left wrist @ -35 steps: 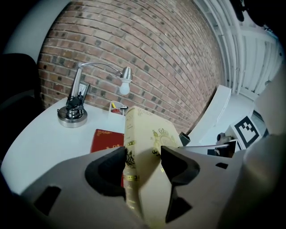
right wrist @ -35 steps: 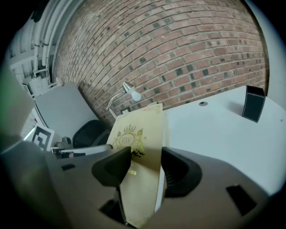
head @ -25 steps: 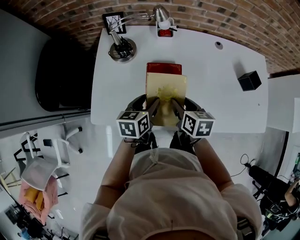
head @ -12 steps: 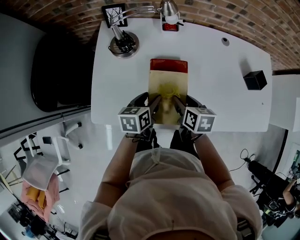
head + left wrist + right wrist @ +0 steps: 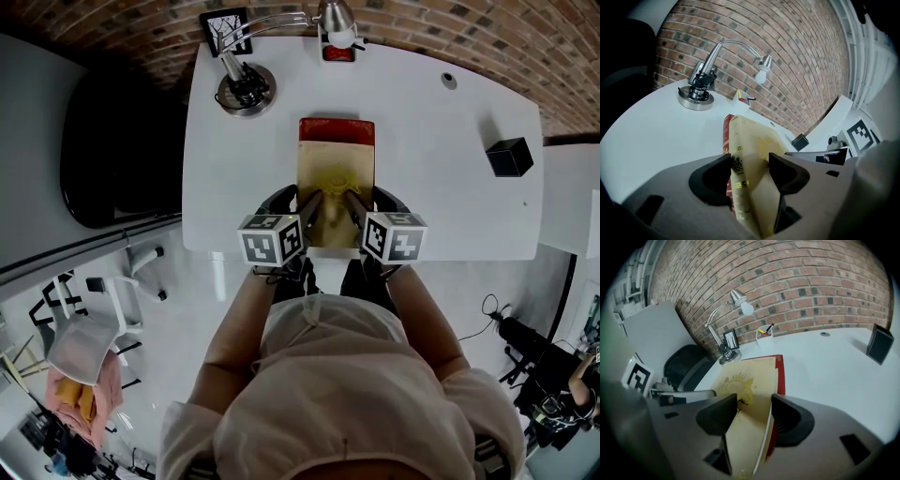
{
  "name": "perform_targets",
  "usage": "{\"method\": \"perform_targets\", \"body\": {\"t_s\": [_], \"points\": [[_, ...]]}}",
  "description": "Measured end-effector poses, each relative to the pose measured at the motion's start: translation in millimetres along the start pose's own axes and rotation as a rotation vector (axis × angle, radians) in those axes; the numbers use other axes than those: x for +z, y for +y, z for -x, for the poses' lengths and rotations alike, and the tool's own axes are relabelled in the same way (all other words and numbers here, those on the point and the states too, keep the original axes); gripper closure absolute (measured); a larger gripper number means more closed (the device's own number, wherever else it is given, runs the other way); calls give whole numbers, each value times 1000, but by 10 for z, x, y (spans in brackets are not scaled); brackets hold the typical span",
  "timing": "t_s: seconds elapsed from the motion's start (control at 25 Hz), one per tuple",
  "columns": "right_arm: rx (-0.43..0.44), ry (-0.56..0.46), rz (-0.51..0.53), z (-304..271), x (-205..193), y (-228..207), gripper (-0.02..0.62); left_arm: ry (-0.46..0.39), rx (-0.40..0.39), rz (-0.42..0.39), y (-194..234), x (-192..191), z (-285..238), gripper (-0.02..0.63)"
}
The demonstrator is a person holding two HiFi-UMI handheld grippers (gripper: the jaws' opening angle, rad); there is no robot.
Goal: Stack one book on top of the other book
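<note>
A cream book (image 5: 336, 183) with a gold emblem lies over a red book (image 5: 336, 130) on the white table (image 5: 441, 169); only the red book's far strip shows. My left gripper (image 5: 309, 202) is shut on the cream book's near left corner. At the near right corner my right gripper (image 5: 353, 202) is shut on it too. In the left gripper view the cream book (image 5: 752, 140) runs between the jaws of the left gripper (image 5: 750, 166), with the red spine (image 5: 726, 136) just below. The right gripper view shows the cream cover (image 5: 745, 380) between the jaws of the right gripper (image 5: 754, 411), beside the red edge (image 5: 781, 376).
A desk lamp (image 5: 246, 89) and a small picture frame (image 5: 225, 39) stand at the table's far left. A pen holder (image 5: 338, 52) sits at the far middle, a black cube (image 5: 509, 157) at the right. A black chair (image 5: 112, 141) is left of the table.
Both grippers have come down with the cream book. It was raised and slightly skewed over the red book; now it lies lower and squared up on it.
</note>
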State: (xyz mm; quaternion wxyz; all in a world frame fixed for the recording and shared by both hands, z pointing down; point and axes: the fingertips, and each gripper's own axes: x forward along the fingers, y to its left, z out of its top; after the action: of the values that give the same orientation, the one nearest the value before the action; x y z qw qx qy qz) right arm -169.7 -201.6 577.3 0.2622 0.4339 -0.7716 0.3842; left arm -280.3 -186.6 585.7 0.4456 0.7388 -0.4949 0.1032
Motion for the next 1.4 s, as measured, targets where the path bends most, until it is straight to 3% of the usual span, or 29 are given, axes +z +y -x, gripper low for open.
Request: {"method": "perform_targets", "body": {"t_s": [0.12,0.24,0.44,0.56,0.64,0.8,0.92,1.16,1.4], "points": [[-68,-20,49,50,65,2,368,-5,3,-51,-10,30,27,350],[-133,-74,73,124,108,-28,368,-79,40,-99,-22,186,143,350],[-137,-192,97,337,277,106,370,-190,43,-186,-164,483,378,359],[-135,-250,93,491,344,191,489,-228,-3,-203,-330,561,510,488],[-127,-294,72,589,389,238,536,-241,-38,-202,-434,583,575,529],[-100,-373,37,762,464,357,560,-280,-85,-213,-578,632,690,578],[-88,-430,87,910,551,496,560,-328,-106,-253,-720,751,811,586],[-41,-563,211,1282,905,821,561,-496,-104,-417,-1066,1202,1148,586],[-79,-706,399,1637,1175,1040,566,-590,-199,-448,-1451,1469,1421,586]]}}
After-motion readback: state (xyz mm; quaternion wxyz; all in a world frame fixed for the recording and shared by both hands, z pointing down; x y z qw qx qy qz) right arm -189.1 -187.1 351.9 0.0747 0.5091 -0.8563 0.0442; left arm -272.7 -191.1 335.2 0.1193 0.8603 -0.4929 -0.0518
